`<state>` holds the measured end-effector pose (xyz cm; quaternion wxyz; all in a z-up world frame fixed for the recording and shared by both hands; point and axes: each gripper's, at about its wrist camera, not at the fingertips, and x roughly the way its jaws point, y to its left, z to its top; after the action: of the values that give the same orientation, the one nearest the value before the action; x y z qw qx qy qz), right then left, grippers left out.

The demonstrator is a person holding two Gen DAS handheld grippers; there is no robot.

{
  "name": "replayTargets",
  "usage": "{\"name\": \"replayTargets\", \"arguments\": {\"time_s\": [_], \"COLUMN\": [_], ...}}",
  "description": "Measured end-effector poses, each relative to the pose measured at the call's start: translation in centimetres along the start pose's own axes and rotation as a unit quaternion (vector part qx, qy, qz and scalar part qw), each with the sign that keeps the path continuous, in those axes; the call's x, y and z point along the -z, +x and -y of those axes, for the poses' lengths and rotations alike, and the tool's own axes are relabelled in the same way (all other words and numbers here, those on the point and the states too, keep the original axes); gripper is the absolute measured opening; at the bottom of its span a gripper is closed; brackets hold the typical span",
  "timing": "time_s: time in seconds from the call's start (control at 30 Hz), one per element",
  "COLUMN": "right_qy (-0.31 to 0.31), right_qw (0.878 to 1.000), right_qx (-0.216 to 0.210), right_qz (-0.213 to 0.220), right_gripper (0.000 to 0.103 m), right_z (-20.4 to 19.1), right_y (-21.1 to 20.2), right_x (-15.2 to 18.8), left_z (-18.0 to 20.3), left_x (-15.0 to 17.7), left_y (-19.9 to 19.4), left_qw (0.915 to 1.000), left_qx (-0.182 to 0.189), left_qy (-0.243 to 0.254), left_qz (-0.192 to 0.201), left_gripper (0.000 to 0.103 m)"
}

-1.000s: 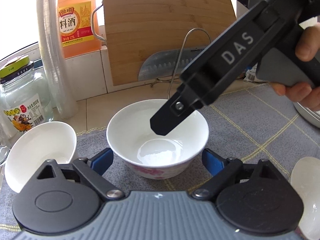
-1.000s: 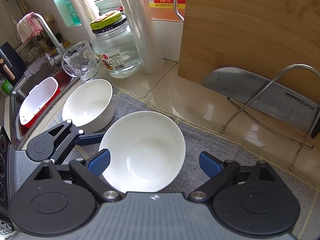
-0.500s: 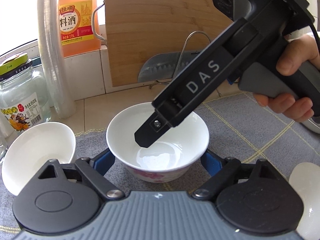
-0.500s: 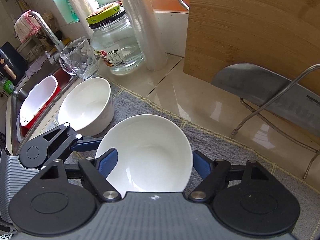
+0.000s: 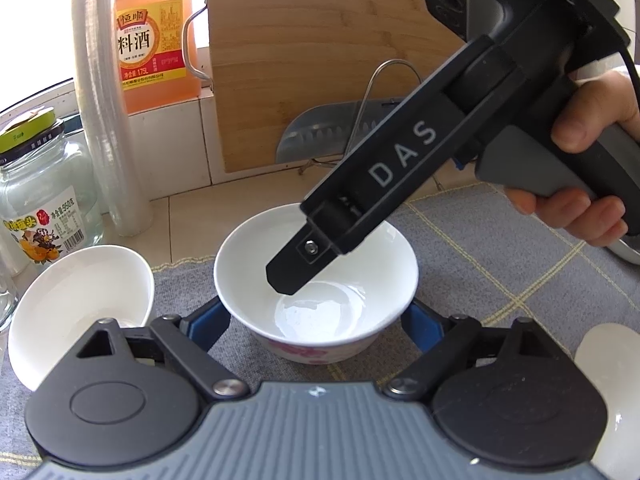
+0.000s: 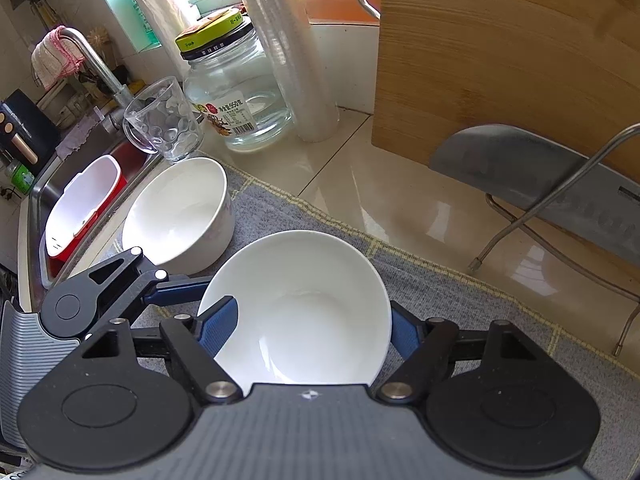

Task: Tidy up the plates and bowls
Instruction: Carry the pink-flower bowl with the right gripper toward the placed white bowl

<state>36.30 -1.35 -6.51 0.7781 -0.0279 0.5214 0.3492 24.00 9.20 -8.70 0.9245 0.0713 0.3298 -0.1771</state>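
Lower left of the left wrist view: plain white bowl on the grey mat, beside the flower-printed bowl at centre.

Left tongs straddle that printed bowl — pads at its sides, contact unclear.

Right tongs closing on the same bowl, blue pads at its rim.

Judgement: finish the squeeze evenly at the widest span, free the left tongs, lift straight — then nest it into the plain bowl.

Right gripper jaws closing around white bowl on grey mat; second bowl just beside, near sink.
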Motion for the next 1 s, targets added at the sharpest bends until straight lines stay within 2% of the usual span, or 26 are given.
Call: {"name": "replayTargets", "arguments": {"time_s": [0.4,1.0], "right_qy": [0.01,0.024], "right_qw": [1.0,1.0], "right_qx": [-0.008,0.0], "right_qz": [0.007,0.02], "right_gripper": [0.083,0.084], "right_z": [-0.7,-3.2], "right_y": [-2.4,-7.9], "right_x": [1.1,6.1], "left_z": [1.0,4.7], "left_x": [-0.5,0.0], "left_y": [-2.2,-7.0], "left_qw": [0.9998,0.9982], "left_qx": [0.017,0.055], "left_qy": [0.001,0.016], "left_qz": [-0.009,-0.018], "left_gripper": [0.091,0.091]}}
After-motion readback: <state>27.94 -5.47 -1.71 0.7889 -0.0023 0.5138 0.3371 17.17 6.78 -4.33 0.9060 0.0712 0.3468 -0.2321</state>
